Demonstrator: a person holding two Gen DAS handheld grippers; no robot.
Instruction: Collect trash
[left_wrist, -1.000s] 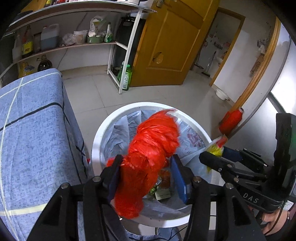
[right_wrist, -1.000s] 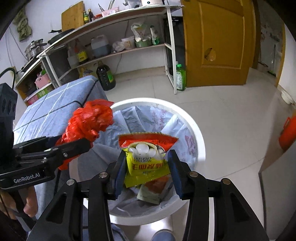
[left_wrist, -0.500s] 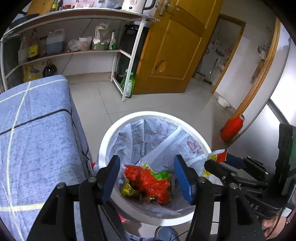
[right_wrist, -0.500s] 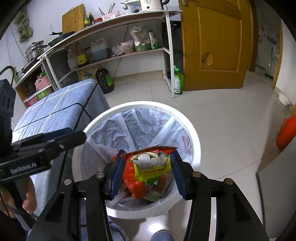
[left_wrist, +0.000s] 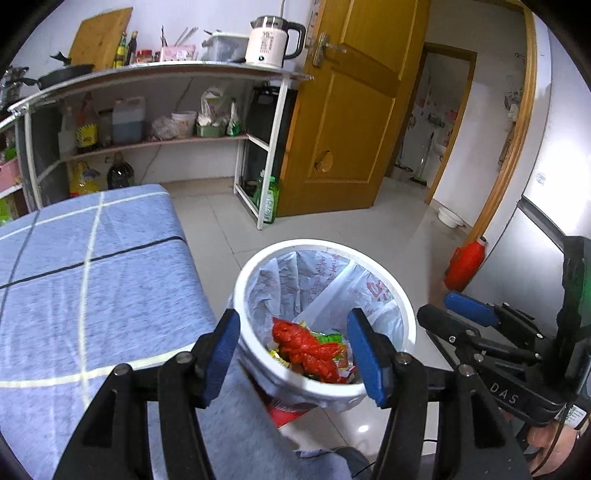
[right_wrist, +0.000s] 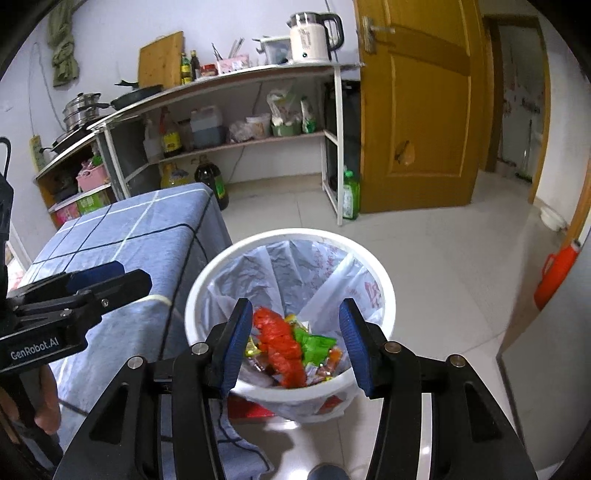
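Note:
A white trash bin (left_wrist: 400, 295) (right_wrist: 384, 284) with a pale plastic liner stands on the tiled floor beside the blue table. Inside lie a crumpled red plastic bag (left_wrist: 308, 349) (right_wrist: 280, 341) and several snack wrappers, green and yellow (right_wrist: 314, 343). My left gripper (left_wrist: 293, 354) hangs open above the bin's near side with nothing between its blue pads. My right gripper (right_wrist: 293, 345) is open too, empty, over the bin. Each gripper shows in the other's view, the right one (left_wrist: 458, 312) at the right edge, the left one (right_wrist: 110, 277) at the left.
A table with a blue checked cloth (left_wrist: 92, 280) (right_wrist: 140, 236) stands left of the bin. Behind are a metal shelf rack (left_wrist: 166, 140) with bottles, a kettle (left_wrist: 271, 37), a wooden door (left_wrist: 351, 122), and a red canister (left_wrist: 465, 264) by the right wall. A person's hand (right_wrist: 40, 398) holds the left gripper.
The left gripper let go of the red bag and the right one let go of the yellow snack packet; both dropped into the bin. Both grippers rose and drew back, empty.

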